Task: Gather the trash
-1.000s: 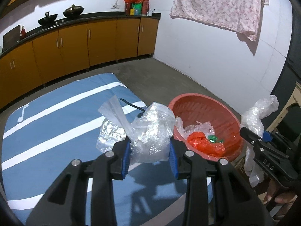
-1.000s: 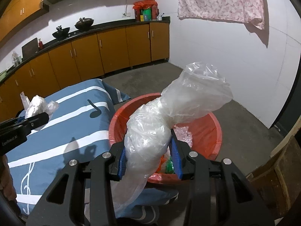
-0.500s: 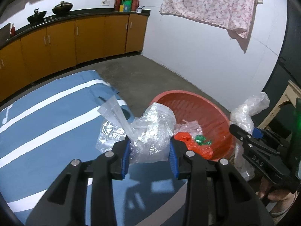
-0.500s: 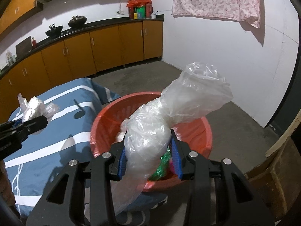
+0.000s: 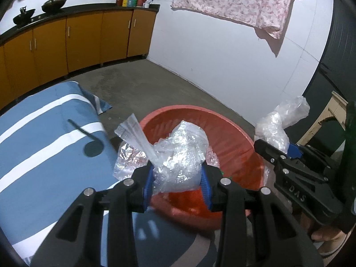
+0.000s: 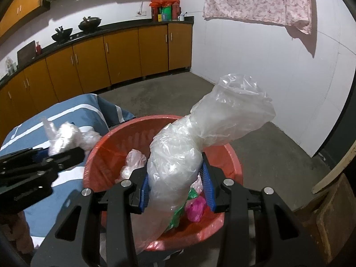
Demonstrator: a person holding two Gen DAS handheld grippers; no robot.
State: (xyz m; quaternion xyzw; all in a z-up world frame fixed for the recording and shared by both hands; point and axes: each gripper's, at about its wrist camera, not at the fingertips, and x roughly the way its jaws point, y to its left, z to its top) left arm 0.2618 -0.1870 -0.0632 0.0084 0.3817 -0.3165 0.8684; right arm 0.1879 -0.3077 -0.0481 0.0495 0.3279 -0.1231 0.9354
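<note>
My left gripper (image 5: 176, 183) is shut on a crumpled clear plastic wrapper (image 5: 180, 158) and holds it over the near left rim of the red basin (image 5: 235, 138). My right gripper (image 6: 176, 188) is shut on a long clear plastic bag (image 6: 200, 142) and holds it above the red basin (image 6: 106, 153). The basin holds white, pink and green plastic scraps (image 6: 195, 204). The right gripper also shows in the left wrist view (image 5: 278, 153), at the basin's right rim. The left gripper shows blurred in the right wrist view (image 6: 64, 153), at the basin's left rim.
A blue mattress with white stripes (image 5: 44, 146) lies left of the basin on the grey concrete floor (image 5: 151, 84). Orange cabinets (image 6: 124, 55) line the far wall. A pink cloth (image 5: 240, 2) hangs on the white wall. Wooden furniture (image 6: 329, 213) stands at the right.
Both grippers have moved to the right, toward and over the red basin, each still holding its plastic. The mattress has slid left in both views.
</note>
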